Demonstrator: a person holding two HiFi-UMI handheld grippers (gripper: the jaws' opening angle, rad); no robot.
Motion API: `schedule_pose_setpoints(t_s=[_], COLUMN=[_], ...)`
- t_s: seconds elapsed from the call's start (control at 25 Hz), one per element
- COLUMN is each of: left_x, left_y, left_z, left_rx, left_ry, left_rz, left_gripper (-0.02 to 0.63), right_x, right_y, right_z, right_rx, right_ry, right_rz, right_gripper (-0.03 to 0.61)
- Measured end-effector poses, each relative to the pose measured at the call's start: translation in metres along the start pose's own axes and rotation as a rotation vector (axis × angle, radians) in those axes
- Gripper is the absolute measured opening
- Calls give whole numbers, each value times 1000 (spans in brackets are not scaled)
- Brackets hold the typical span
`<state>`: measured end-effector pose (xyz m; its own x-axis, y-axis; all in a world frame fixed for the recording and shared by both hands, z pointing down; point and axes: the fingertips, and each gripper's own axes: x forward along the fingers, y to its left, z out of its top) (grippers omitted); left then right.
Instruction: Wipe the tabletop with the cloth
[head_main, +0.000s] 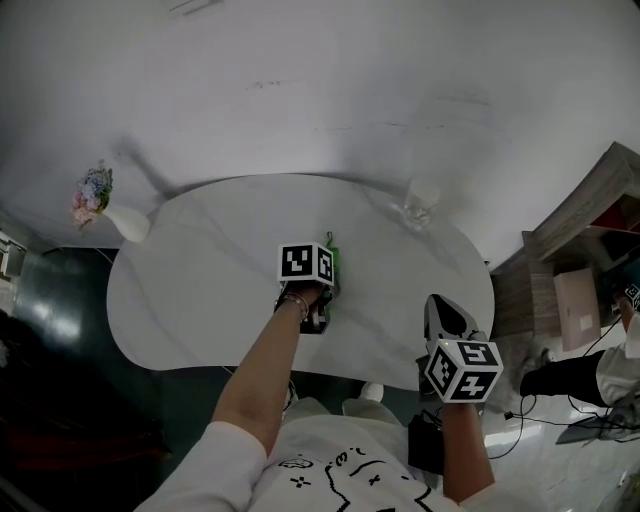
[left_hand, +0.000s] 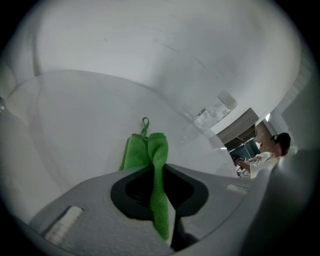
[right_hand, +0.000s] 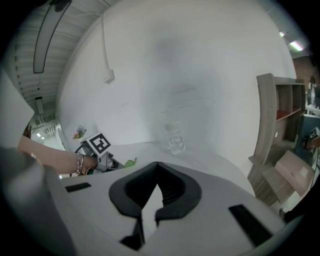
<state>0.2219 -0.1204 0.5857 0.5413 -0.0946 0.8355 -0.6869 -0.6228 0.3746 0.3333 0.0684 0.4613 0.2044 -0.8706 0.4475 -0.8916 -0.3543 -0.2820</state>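
Cloth (left_hand: 141, 150), fuzzy green, folded on smooth oval tabletop (head_main: 200, 270), pinched in left claw (left_hand: 158, 168); right claw (right_hand: 156, 165) clenched empty.

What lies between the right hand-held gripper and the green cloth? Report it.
Only bare white tabletop lies between the right hand-held gripper and the green cloth, which the left hand-held gripper clamps; the head view shows it.

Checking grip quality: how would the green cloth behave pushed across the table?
Probably floppy: the green cloth bunches into folds where the left gripper pinches it. Its fuzzy-looking weave should drag on the tabletop rather than slide.
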Motion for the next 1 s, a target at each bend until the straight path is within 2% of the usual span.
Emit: schedule_pose_setpoints(t_s=[1.0], left_x=[33], left_y=[-83], left_z=[-11], left_rx=[115], left_ry=[66], left_rz=[-71], left_gripper=[48], right_x=[-19], right_y=[-33], right_z=[-6], right_rx=[89], right_ry=[-31], right_rz=[-76], right_gripper=[0])
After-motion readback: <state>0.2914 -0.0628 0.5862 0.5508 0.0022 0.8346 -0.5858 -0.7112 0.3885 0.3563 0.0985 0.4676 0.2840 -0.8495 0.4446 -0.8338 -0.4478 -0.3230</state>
